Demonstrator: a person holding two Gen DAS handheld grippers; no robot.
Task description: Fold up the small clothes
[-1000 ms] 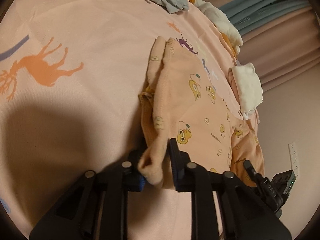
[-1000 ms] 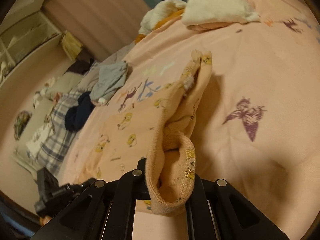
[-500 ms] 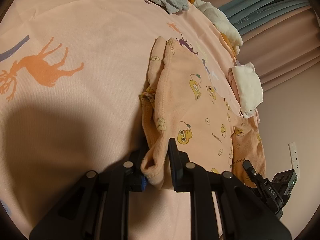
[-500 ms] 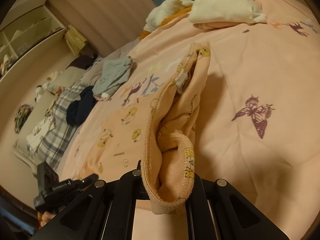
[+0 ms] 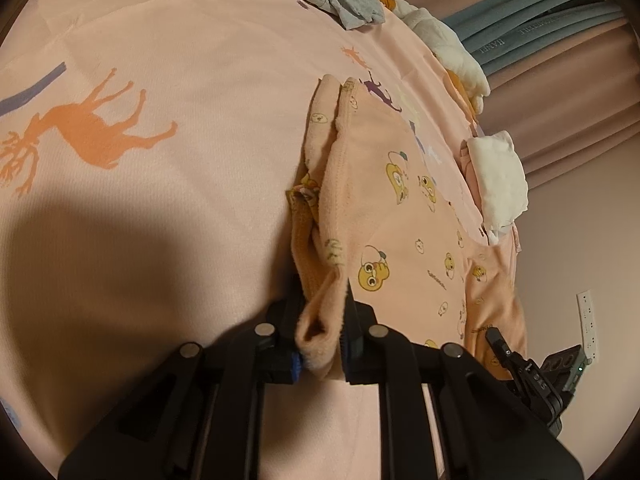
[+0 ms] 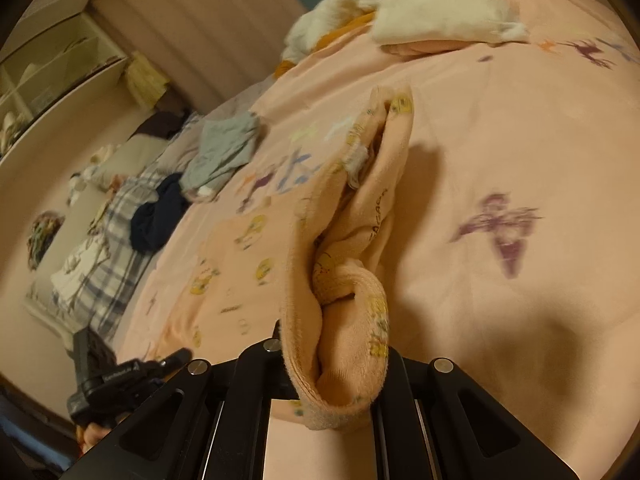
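A small peach garment with yellow cartoon prints (image 5: 404, 216) lies partly folded on the pink printed bedsheet (image 5: 168, 60). My left gripper (image 5: 320, 332) is shut on a bunched edge of it, held just above the sheet. My right gripper (image 6: 340, 364) is shut on the opposite bunched edge of the same garment (image 6: 352, 248), which rises in a fold between the two. The other gripper shows at the lower right of the left wrist view (image 5: 532, 380) and the lower left of the right wrist view (image 6: 116, 380).
A folded white and pink stack (image 5: 500, 176) lies beyond the garment, also in the right wrist view (image 6: 444, 12). A grey garment (image 6: 224, 148), a dark one (image 6: 156, 216) and a plaid cloth (image 6: 100, 276) lie at the bed's far side. Curtains (image 5: 560, 92) hang behind.
Both grippers have carried the held edge a little further across, so the fold has moved over the flat part. The right wrist view is blurred by motion.
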